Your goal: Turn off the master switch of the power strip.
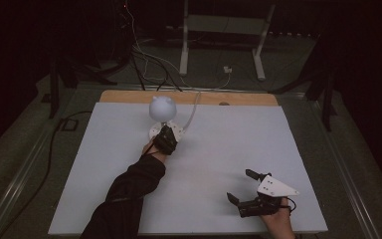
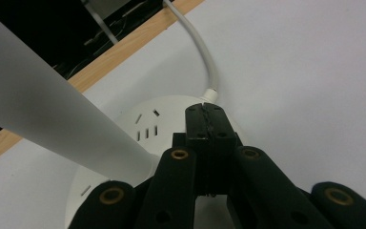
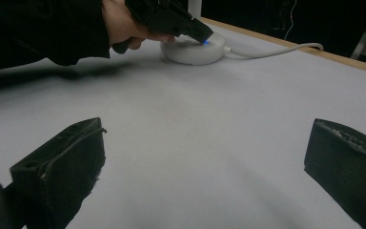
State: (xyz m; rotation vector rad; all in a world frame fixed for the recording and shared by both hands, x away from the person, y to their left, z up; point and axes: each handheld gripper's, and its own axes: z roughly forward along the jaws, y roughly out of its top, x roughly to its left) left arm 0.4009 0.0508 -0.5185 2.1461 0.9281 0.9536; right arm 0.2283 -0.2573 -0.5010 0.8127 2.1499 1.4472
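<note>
left gripper (image 2: 205, 125) – jaws closed, empty, tips on lamp base (image 2: 138, 124) | right gripper (image 3: 205, 157) – jaws wide apart, empty, over table (image 3: 195, 143)

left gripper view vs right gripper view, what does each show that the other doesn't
Left gripper view alone: the left gripper with jaws shut, tips down on the round white base beside its socket slots, and a white stem rising from it.
Right gripper view alone: the right gripper with jaws wide apart, a small blue light at the left gripper's tip, the person's hand.
Both: base, its white cable, the white table.
</note>
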